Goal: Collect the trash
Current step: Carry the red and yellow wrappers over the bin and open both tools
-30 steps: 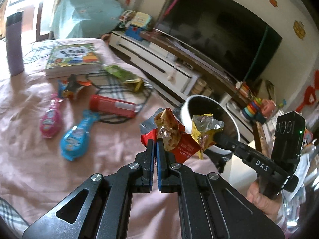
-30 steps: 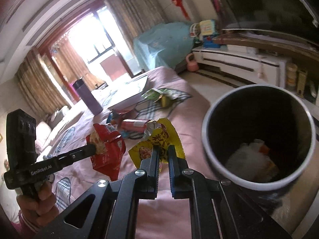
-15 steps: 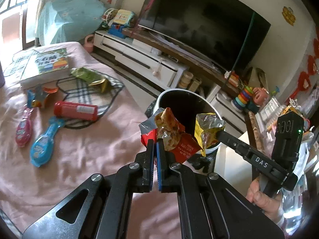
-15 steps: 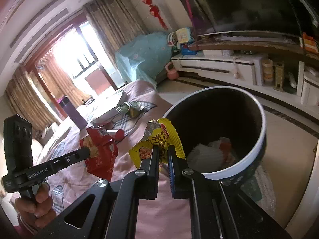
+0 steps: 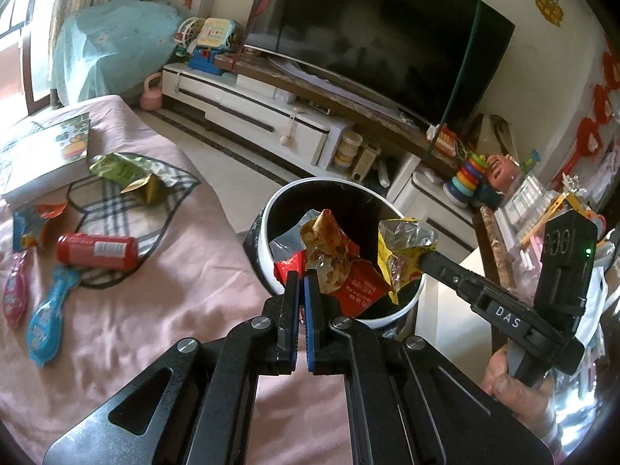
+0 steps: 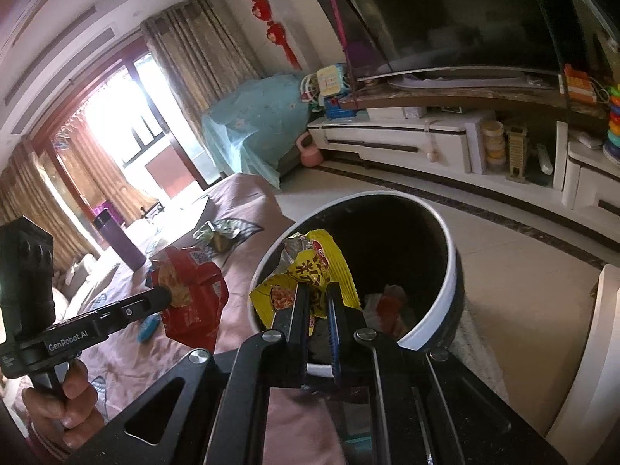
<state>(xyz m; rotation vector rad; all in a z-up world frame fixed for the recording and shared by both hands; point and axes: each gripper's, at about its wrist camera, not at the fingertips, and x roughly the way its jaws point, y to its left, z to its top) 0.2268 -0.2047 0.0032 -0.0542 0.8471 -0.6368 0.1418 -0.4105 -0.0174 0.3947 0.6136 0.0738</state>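
My left gripper (image 5: 301,283) is shut on a red snack wrapper (image 5: 341,271) and holds it over the near rim of the white trash bin (image 5: 267,209). My right gripper (image 6: 318,294) is shut on a yellow snack wrapper (image 6: 310,271), held over the open bin (image 6: 445,310), which has some trash at its bottom. The right gripper (image 5: 424,261) with the yellow wrapper (image 5: 399,255) also shows in the left wrist view. The left gripper (image 6: 166,296) with the red wrapper (image 6: 193,302) shows in the right wrist view, over the pink bed.
On the pink bedspread (image 5: 135,310) lie a green wrapper (image 5: 124,174), a red tube (image 5: 97,250), blue (image 5: 48,321) and pink (image 5: 13,298) toys, a small wrapper (image 5: 31,224) and a book (image 5: 46,151). A purple flask (image 6: 118,238) stands on the bed. A TV stand (image 5: 271,116) lies beyond.
Both grippers have moved with their wrappers from above the bed toward the bin. Both wrappers now hang over its opening or rim. The bin looks closer and larger.
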